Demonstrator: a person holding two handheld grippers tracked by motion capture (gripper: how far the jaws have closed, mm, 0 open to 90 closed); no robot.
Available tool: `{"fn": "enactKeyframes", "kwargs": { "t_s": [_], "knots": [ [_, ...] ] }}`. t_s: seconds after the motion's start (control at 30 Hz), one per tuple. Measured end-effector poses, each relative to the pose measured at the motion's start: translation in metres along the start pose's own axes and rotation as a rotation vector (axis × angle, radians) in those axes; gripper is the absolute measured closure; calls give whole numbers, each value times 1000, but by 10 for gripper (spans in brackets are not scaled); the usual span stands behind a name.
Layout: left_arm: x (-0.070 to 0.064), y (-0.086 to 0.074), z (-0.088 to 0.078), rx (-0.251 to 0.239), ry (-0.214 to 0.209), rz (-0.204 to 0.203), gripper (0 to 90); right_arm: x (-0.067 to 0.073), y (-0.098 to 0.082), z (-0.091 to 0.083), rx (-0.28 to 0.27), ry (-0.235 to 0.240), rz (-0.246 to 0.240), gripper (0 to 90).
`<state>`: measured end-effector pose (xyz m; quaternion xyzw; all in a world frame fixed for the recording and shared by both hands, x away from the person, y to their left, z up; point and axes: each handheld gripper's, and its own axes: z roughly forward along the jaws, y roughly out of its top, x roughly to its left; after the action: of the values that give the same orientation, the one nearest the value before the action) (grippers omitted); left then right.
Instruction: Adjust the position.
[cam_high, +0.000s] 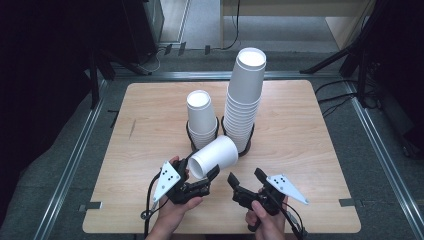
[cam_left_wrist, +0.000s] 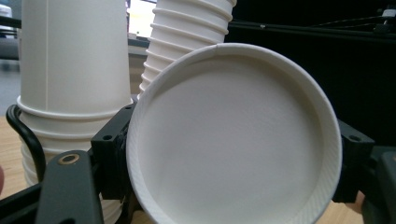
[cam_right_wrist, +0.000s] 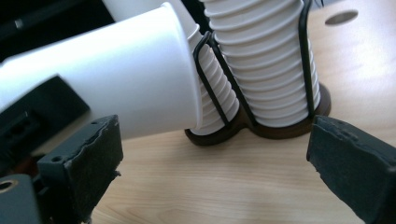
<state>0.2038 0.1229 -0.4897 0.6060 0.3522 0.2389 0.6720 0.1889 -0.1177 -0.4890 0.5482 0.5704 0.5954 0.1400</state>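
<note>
A white paper cup (cam_high: 214, 156) lies on its side above the table, its mouth pointing at the stacks. My left gripper (cam_high: 199, 170) is shut on the base end of the cup (cam_left_wrist: 233, 140), one black jaw on each side of it. My right gripper (cam_high: 245, 176) hovers just right of it with its jaws open and nothing between them. In the right gripper view the cup (cam_right_wrist: 116, 79) is at upper left, beyond the right gripper (cam_right_wrist: 219, 163) and its wide-apart pads.
A short stack of cups (cam_high: 201, 117) and a tall leaning stack (cam_high: 245, 105) stand in a black wire holder (cam_right_wrist: 261, 126) at the middle of the wooden table (cam_high: 310, 150). Dark stands and cables line the floor around the table.
</note>
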Motion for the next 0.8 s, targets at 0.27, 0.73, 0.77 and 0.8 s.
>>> {"fn": "enactKeyframes", "kwargs": {
  "t_s": [0.27, 0.73, 0.77, 0.8],
  "knots": [
    [0, -3, 2, -10, 17, -3, 219, -11, -2, 1, 10, 60, 366, 53],
    [-8, -10, 6, -14, 13, 19, 219, -13, -4, 10, 46, 214, 947, 57],
    [-8, -10, 6, -14, 13, 19, 219, -13, -4, 10, 46, 214, 947, 57],
    [-9, -10, 6, -14, 11, 19, 219, -10, -4, 12, 48, 228, 988, 57]
  ]
}}
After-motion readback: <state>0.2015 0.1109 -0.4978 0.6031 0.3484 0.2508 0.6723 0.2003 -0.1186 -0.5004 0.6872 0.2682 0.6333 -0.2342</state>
